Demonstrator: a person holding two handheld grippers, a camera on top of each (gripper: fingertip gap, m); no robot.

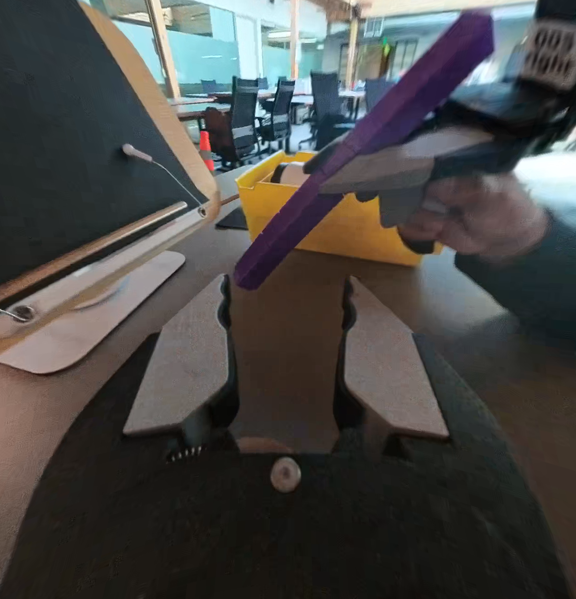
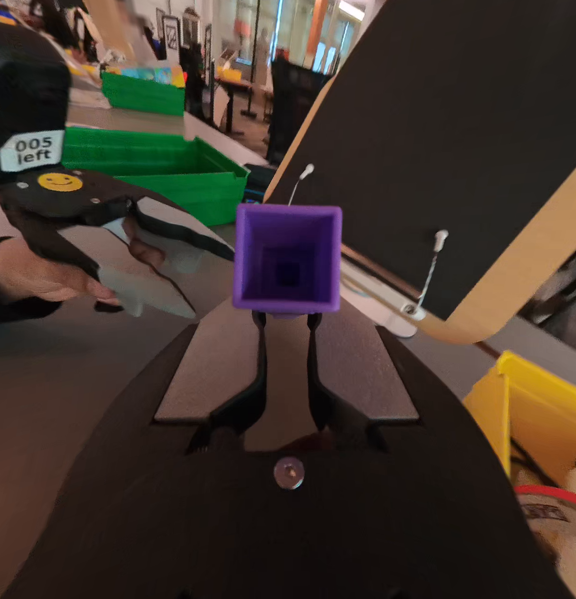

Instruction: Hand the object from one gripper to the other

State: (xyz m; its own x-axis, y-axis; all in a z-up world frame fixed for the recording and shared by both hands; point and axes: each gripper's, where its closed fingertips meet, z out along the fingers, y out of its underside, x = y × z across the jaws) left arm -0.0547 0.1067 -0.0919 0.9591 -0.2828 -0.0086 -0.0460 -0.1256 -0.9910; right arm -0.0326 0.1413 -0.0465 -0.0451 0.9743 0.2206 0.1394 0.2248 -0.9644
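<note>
The right gripper (image 2: 288,319) pinches a long purple tube (image 1: 361,152) near its middle. The tube is square and hollow, with matte plastic walls. In the left wrist view it slants down from the upper right, and its low end hangs just above the tip of the left gripper (image 1: 286,291), a bit toward one finger. The left gripper is spread wide and holds nothing. A yellow bin (image 1: 345,227) sits behind.

Left gripper (image 1: 286,285): jaws spread wide, nothing between them, held low by a hand (image 2: 37,275). Right gripper (image 2: 288,316): jaws nearly together, clamped on something, gripped from below by a hand (image 1: 468,223).
</note>
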